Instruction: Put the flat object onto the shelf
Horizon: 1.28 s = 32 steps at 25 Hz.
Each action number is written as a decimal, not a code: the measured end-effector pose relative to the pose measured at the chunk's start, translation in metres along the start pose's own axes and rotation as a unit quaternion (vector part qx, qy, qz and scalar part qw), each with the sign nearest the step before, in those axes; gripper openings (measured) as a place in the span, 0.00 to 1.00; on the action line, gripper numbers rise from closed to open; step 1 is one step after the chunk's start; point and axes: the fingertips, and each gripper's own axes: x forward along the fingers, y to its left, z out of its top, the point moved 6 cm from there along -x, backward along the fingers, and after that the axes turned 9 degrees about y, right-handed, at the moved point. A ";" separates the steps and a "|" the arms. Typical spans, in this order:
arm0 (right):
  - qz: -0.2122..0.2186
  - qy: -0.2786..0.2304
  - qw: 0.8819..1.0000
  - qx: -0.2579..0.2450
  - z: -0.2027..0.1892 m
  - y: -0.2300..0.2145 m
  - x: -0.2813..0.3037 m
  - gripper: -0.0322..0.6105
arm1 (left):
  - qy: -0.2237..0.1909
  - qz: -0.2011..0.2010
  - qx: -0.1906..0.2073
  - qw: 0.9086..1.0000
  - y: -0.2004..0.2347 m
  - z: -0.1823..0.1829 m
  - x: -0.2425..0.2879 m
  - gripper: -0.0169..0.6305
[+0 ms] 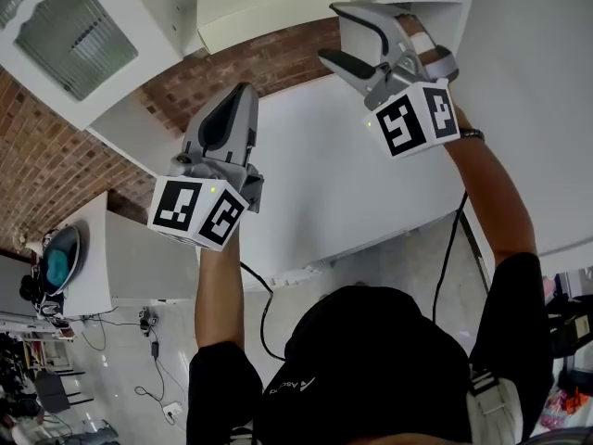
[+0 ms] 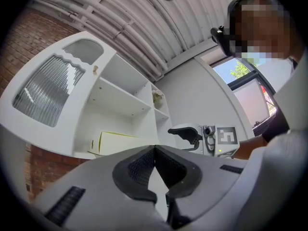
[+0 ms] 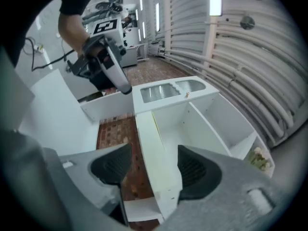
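Note:
The flat object (image 2: 120, 142), a pale cream board with a yellow edge, lies in the bottom compartment of the white shelf unit (image 2: 120, 100). The right gripper view shows the same flat object (image 3: 156, 148) running along the shelf unit's (image 3: 207, 124) floor. My right gripper (image 3: 154, 170) stands open, aimed along the board, with its pads clear of it. From the left gripper view that right gripper (image 2: 185, 137) hangs just right of the board's end, with a gap. In the head view the left gripper (image 1: 243, 93) is raised and the right gripper (image 1: 332, 33) is beside the flat object (image 1: 269, 24). My left gripper (image 2: 154, 150) is shut on nothing.
A ribbed glass door (image 2: 43, 93) covers the shelf unit's left part. A small dried plant (image 2: 157, 97) sits in an upper right compartment. A brick wall (image 1: 56, 174) lies behind the unit, and a white panel (image 1: 343, 184) spans between my arms. A cable (image 1: 449, 258) trails from the right arm.

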 end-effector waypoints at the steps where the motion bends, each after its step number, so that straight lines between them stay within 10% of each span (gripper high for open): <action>1: 0.005 -0.010 1.000 0.024 0.002 0.002 -0.008 0.50 | 0.000 -0.002 0.002 1.000 -0.004 0.000 -0.001 0.02; 8: 0.022 -0.101 0.975 0.198 0.022 0.019 -0.046 0.26 | 0.001 0.001 0.015 1.000 -0.017 -0.009 -0.010 0.02; 16: 0.049 -0.155 0.913 0.374 0.025 0.046 -0.062 0.05 | -0.009 0.005 0.015 1.000 -0.029 -0.014 -0.025 0.02; 24: 0.093 -0.183 0.867 0.455 0.017 0.071 -0.058 0.05 | -0.012 0.012 0.020 1.000 -0.037 -0.029 -0.027 0.02; 32: 0.113 -0.174 0.858 0.470 0.011 0.097 -0.055 0.05 | -0.007 0.030 0.005 1.000 -0.034 -0.052 -0.032 0.02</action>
